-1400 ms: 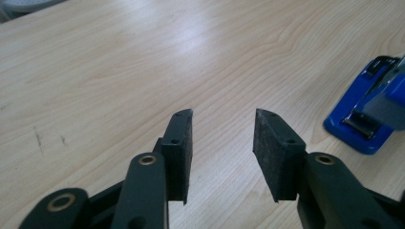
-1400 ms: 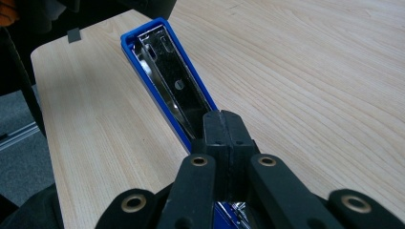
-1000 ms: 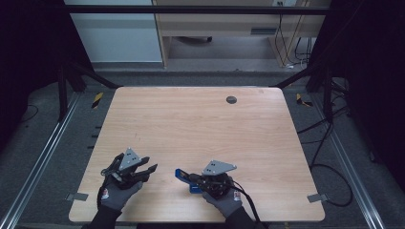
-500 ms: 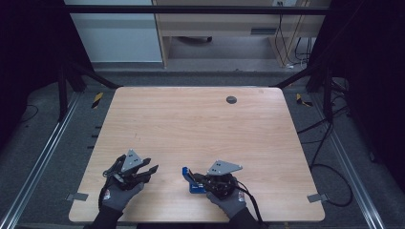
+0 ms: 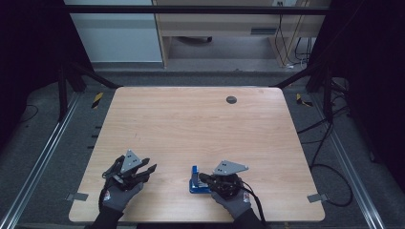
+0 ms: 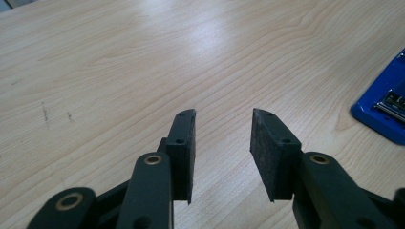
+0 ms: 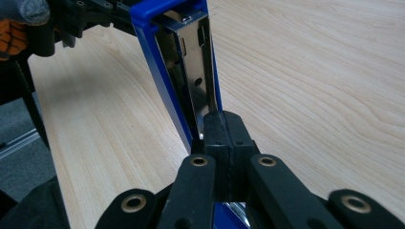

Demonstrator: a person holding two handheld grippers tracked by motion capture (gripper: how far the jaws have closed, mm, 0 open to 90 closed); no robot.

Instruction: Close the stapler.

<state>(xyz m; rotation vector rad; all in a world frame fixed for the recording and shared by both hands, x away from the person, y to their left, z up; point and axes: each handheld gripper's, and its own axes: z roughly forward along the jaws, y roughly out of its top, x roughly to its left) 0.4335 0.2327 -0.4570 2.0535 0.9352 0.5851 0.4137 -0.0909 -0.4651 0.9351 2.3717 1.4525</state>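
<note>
While the left tongs [image 6: 223, 138] were closing, part open on nothing, the right tongs [image 7: 224, 131] stood fully shut against the blue stapler [image 5: 194, 180] near the worktop's [image 5: 191, 124] front edge.

A light wooden table [image 5: 200, 124] with a small dark round grommet [image 5: 231, 99] near its far edge stands on grey carpet [image 5: 57, 157]; metal rails [image 5: 36, 164] flank it left and right; black cables [image 5: 329, 138] trail at right; a pale wooden desk [image 5: 215, 24] stands beyond; the room's edges lie dark.
</note>
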